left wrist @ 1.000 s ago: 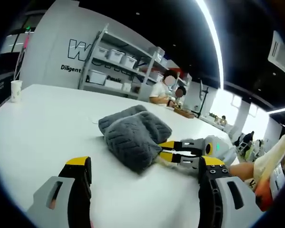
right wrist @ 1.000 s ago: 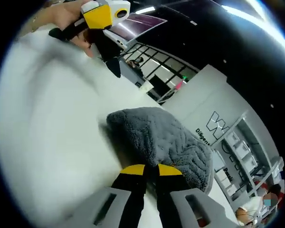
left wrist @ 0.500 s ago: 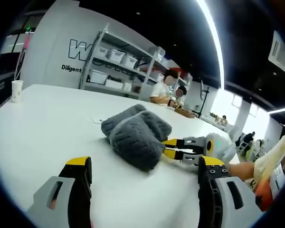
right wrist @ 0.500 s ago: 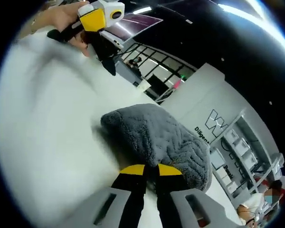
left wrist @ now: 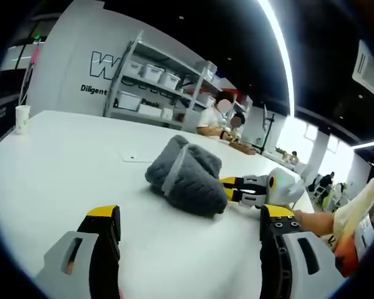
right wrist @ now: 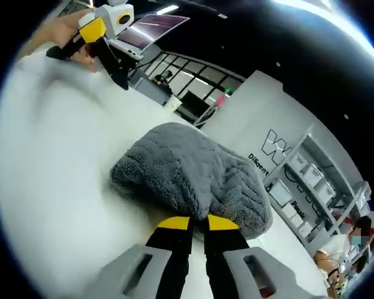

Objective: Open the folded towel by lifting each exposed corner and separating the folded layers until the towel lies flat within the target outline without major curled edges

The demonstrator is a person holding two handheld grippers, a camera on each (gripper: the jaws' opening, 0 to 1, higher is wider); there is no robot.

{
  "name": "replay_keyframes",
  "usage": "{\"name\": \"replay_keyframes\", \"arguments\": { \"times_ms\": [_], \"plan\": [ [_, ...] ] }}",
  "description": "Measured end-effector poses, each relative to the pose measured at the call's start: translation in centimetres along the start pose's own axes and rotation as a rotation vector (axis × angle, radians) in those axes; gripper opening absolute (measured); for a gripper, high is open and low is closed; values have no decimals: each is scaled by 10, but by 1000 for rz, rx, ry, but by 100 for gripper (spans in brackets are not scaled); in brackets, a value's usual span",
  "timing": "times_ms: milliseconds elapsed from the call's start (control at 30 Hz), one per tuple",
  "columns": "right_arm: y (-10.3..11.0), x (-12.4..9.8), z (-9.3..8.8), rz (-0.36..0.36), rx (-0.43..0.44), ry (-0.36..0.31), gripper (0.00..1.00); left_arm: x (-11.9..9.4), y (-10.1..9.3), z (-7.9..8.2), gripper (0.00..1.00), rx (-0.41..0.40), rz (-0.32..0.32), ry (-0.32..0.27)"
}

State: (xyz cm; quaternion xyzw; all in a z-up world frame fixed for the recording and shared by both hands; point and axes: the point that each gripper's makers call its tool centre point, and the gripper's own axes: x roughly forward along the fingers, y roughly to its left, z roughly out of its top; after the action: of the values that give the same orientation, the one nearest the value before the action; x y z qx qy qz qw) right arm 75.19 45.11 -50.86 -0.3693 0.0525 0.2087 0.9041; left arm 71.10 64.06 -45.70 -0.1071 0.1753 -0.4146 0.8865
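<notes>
A grey folded towel [left wrist: 184, 177] lies bunched on the white table [left wrist: 56, 162], one edge raised so a paler inner layer shows. My right gripper [left wrist: 228, 187] reaches in from the right, its yellow tips pinched at the towel's near edge. In the right gripper view the towel [right wrist: 187, 171] humps up just beyond my right gripper [right wrist: 198, 223], whose jaws stand together on its edge. My left gripper [left wrist: 190, 215] hovers short of the towel, jaws wide apart and holding nothing. A hand holds the left gripper [right wrist: 103, 31] across the table.
A paper cup [left wrist: 20, 118] stands at the table's far left edge, and a small flat item [left wrist: 132, 158] lies behind the towel. Shelves with bins [left wrist: 153, 81] line the back wall. People sit at a far table [left wrist: 221, 121]. A person's hand [left wrist: 318, 221] holds the right gripper.
The right gripper has lifted the towel's near edge and pushed it back, so the towel has rolled up and slid away. The left gripper has stayed still.
</notes>
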Motion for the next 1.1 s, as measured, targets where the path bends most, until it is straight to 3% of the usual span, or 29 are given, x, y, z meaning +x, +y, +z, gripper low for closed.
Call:
{"name": "replay_keyframes", "arguments": {
  "times_ms": [200,400,600,700,1100],
  "plan": [
    [-7,-3,-8,7,9,-1,1,0,0,-1,90,-1,2,1],
    [-8,-3,-9,30,-38,-17,1,0,1,-2,90,-2,2,5],
    [-14,-4,-14,46,16,-30,1,-1,1,-1,90,5,3,6],
    [-17,-7,-10,76,79,-88,1,-1,2,-1,90,12,5,12],
    [-46,-14,-34,67,136,-70,2,-1,2,-5,94,21,17,39]
  ]
}}
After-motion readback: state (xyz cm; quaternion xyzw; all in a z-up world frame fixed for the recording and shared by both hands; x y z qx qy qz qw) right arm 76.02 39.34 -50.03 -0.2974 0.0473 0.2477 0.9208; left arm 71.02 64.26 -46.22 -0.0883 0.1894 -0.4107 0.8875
